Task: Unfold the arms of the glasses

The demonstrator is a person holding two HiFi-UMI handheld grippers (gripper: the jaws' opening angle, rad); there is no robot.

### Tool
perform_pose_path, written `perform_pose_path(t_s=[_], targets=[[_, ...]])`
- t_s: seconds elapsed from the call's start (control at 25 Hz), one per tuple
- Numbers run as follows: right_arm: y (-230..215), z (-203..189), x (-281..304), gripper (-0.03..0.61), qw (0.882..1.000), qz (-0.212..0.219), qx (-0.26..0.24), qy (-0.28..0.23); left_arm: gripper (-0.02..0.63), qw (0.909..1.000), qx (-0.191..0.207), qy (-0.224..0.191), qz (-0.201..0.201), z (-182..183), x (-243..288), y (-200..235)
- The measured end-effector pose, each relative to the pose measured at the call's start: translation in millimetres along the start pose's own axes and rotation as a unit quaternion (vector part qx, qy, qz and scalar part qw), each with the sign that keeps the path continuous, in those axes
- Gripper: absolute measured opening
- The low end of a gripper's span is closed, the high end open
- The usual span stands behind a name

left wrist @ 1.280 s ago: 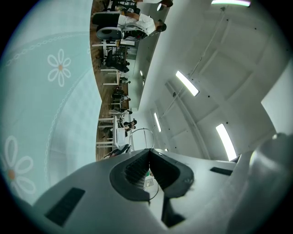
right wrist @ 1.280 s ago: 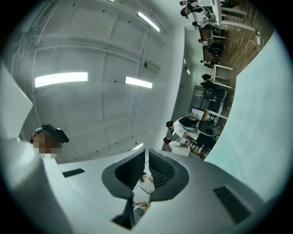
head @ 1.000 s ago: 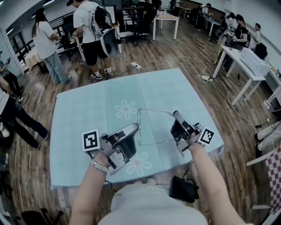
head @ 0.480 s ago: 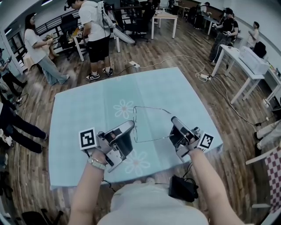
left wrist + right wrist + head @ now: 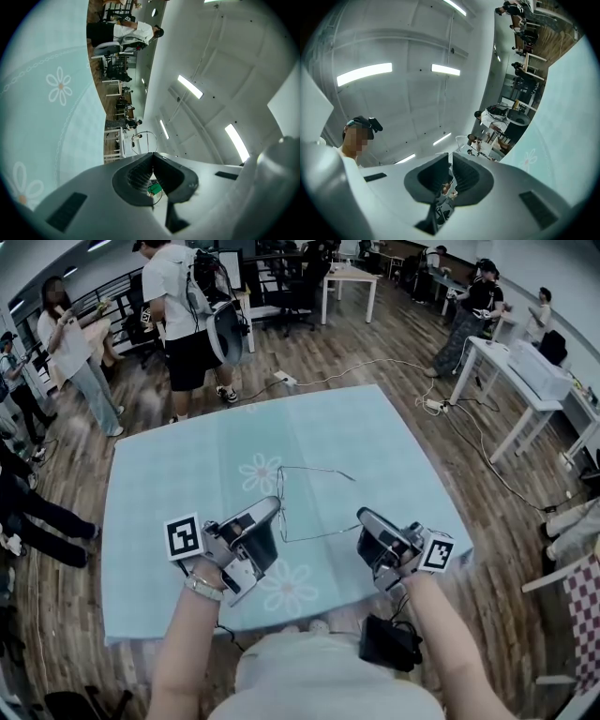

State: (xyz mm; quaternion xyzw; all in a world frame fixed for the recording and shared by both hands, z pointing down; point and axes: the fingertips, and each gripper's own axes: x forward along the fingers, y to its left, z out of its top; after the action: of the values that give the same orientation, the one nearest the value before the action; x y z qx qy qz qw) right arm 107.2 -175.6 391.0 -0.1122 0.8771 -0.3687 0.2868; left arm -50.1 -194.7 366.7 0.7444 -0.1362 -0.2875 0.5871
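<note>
Thin wire-rimmed glasses [image 5: 282,493], clear lenses, frame a fine dark line; held in the air low over the table, between both grippers. Lens front stands edge-on at the left side. One slim arm runs from its lower end rightward, the other juts free from its upper end over the cloth

Left gripper [image 5: 274,512], grey plastic with ribbed black pads: jaws pressed together on the rim; in the left gripper view a wire loop [image 5: 146,131] pokes out just past the tips [image 5: 152,154]

Right gripper [image 5: 362,521]: jaws nearly closed, pinching the far end of the lower arm; pads almost meet [image 5: 451,154]

Pale blue tablecloth [image 5: 187,474], smooth, white daisy prints, bare on all sides of the glasses. Near edge just below both grippers, right corner close to the right gripper

Brown plank floor [image 5: 375,343] around; people standing [image 5: 187,306] beyond the far edge
</note>
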Motion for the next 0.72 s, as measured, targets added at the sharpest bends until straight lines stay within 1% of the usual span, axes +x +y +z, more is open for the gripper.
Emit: perform_pose_path(t_s=[0.48, 0.72], targets=[[1, -17, -12, 0.025, 1.000, -0.010, 0.000, 0.014, 0.009, 0.9995, 0.027, -0.014, -0.001, 4, 0, 4], [0, -2, -6, 0.025, 1.000, -0.012, -0.008, -0.007, 0.010, 0.9996, 0.021, -0.002, -0.018, 7, 1, 0]])
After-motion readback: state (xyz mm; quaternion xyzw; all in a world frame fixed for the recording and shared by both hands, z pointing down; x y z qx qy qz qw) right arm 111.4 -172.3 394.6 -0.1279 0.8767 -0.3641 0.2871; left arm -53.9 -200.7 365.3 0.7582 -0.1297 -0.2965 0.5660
